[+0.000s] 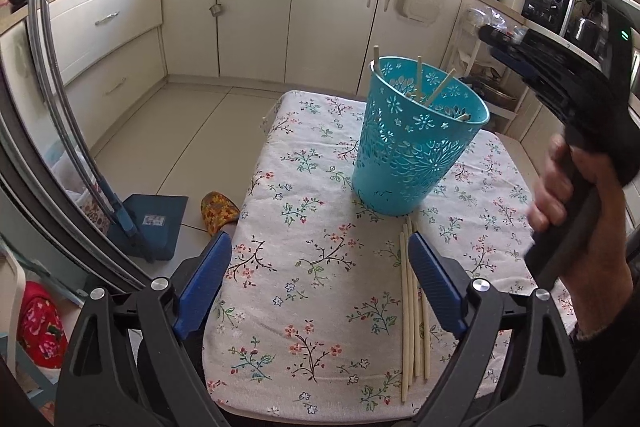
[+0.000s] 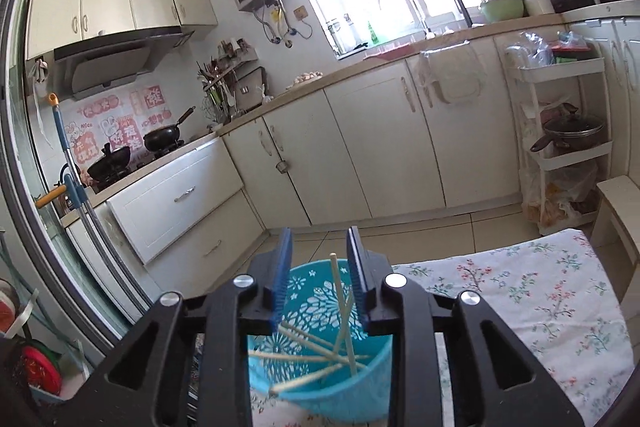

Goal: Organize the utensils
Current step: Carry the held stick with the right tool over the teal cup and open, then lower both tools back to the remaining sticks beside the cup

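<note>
A turquoise perforated basket (image 1: 416, 151) (image 2: 320, 379) stands on the table with the floral cloth (image 1: 304, 267) (image 2: 520, 299) and holds several wooden chopsticks (image 2: 320, 359). More chopsticks (image 1: 412, 311) lie side by side on the cloth in front of it, beside the right finger of my left gripper (image 1: 320, 251). That gripper is open and empty, low over the cloth. My right gripper (image 2: 319, 239) (image 1: 490, 39), held by a hand (image 1: 560, 183), hovers above the basket's mouth. Its jaws stand apart; one chopstick's tip (image 2: 333, 261) rises between them, touching neither pad.
On the floor left of the table lie a patterned slipper (image 1: 220, 211) and a blue dustpan (image 1: 156, 223) with a long handle. Cream cabinets (image 1: 260, 23) run along the far wall. A white trolley (image 2: 560, 155) with a pot stands at the right.
</note>
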`<action>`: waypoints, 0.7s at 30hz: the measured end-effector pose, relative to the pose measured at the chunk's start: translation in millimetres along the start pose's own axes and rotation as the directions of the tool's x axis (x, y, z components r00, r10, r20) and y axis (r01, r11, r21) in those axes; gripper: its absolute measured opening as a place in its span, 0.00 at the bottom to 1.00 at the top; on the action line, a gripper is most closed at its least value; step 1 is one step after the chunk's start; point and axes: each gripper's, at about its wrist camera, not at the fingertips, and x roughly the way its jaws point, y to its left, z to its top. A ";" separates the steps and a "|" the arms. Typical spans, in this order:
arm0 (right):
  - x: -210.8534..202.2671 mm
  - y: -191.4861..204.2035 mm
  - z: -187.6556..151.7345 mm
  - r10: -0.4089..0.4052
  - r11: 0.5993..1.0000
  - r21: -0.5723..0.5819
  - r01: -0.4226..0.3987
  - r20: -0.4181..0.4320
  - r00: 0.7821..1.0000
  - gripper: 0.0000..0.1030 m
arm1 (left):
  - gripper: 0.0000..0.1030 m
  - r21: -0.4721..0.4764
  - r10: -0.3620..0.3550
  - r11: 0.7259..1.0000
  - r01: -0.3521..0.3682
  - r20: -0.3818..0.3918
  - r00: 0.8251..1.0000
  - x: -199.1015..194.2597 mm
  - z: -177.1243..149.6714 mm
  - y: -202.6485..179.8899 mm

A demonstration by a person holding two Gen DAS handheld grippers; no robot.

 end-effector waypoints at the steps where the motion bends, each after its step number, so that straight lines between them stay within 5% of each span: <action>1: -8.7 -0.2 -1.6 -0.005 1.000 0.002 0.005 0.002 1.000 0.30 | 0.84 0.003 0.001 1.000 -0.001 0.005 1.000 -2.6 -0.4 -0.6; 5: -43.4 -2.5 -17.9 -0.052 0.999 0.007 0.053 -0.026 0.998 0.41 | 0.85 0.011 -0.003 1.000 0.003 0.015 1.000 -10.3 -2.4 -1.8; 12: -55.6 -5.2 -66.1 -0.113 0.993 -0.001 0.114 -0.177 0.978 0.41 | 0.85 0.019 -0.006 1.000 0.005 0.024 1.000 -18.8 -6.4 -2.9; 21: -8.5 -4.1 -133.7 -0.152 0.988 -0.046 0.146 -0.418 0.896 0.23 | 0.86 0.015 0.004 1.000 -0.004 -0.004 1.000 -17.1 -15.5 4.3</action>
